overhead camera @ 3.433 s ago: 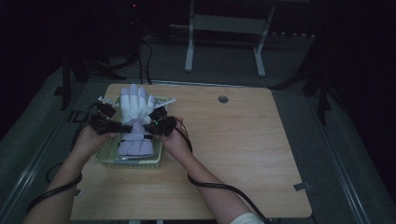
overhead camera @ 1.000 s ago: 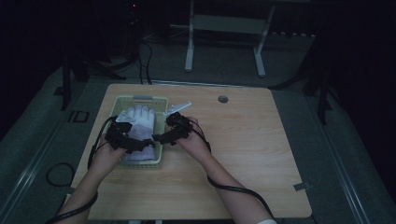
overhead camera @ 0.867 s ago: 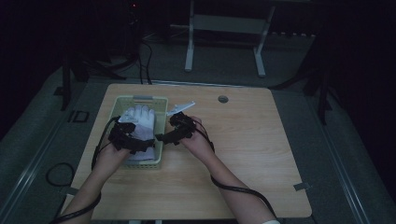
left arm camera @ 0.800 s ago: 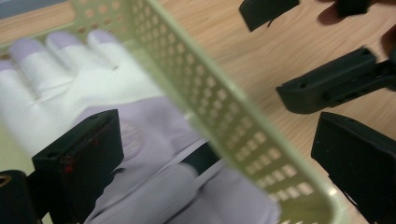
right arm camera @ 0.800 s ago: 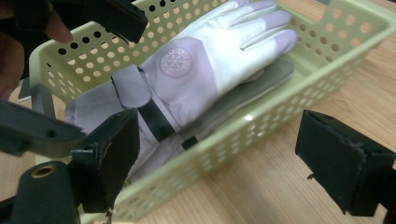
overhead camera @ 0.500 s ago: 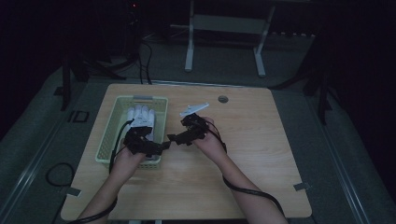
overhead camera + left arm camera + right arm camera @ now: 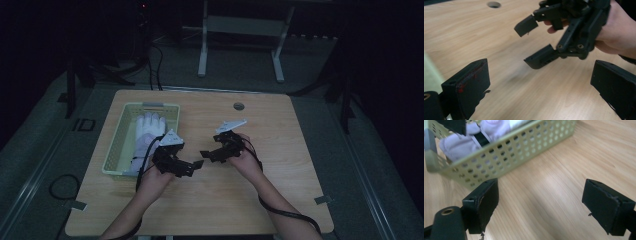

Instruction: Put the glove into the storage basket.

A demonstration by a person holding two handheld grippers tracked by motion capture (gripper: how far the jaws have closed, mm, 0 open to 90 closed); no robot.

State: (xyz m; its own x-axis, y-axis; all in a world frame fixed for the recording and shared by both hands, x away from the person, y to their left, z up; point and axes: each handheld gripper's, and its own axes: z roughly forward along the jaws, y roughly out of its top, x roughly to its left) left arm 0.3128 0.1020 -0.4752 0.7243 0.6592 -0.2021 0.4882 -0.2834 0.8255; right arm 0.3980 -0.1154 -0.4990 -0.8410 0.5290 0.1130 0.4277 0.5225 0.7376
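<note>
White glove [image 7: 148, 131], flat in green basket [image 7: 116, 147]

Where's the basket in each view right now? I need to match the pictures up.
High view: the basket sits at the table's left, the white glove lying in it.
Left gripper view: a pale green blur at the left edge may be its wall; too blurred to be sure.
Right gripper view: its perforated wall runs across the top, glove behind.
Shared landmark: the wooden table.
</note>
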